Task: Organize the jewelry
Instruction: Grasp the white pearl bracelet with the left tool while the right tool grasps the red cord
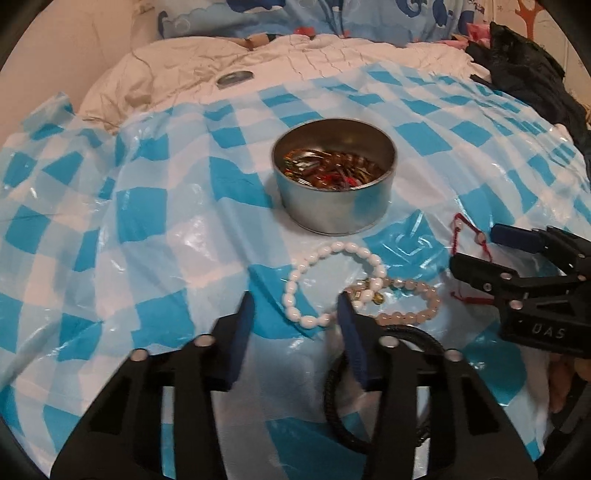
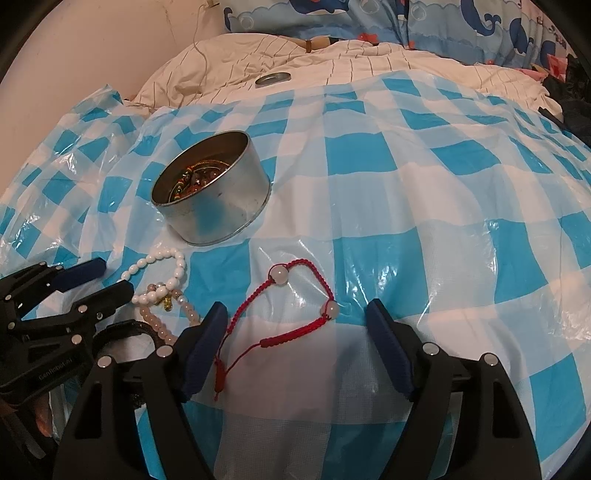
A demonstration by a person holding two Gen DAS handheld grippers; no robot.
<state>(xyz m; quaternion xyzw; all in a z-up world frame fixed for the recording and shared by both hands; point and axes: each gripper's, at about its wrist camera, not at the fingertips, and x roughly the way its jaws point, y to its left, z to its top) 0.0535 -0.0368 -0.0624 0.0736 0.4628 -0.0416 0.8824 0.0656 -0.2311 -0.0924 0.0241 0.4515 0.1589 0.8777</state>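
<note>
Glossy blue-and-white checked plastic sheet point(image 1: 147, 206), crinkled and shiny, spread over a bed. Round shallow silver metal tin point(image 1: 334, 177) sits near the sheet's middle, open-topped, dull brushed wall, holding a tangle of brown, red and gold beaded pieces. White oval-bead bracelet point(image 1: 325, 280), smooth and glossy, lies toward the sheet's near edge, overlapping a pale pink round-bead bracelet point(image 1: 417, 299) with small gold charms. Black braided cord ring point(image 1: 332, 398) just nearer, partly hidden behind a finger. Left gripper point(image 1: 295, 314), black plastic with dark blue pads, partly closed around the near end of the white bracelet; cannot tell if pads touch it. Right gripper point(image 2: 295, 317) wide apart, gripping nothing, straddling a thin red woven-cord bracelet point(image 2: 291, 306) with two pale round beads, flat on the sheet. Embossed letters "DAS" on the right gripper's body. Beyond the far edge: rumpled cream quilt point(image 1: 177, 70) with a small round metal lid point(image 1: 234, 78), blue whale-print pillow point(image 2: 332, 18), black cloth point(image 1: 532, 70) at far right
</note>
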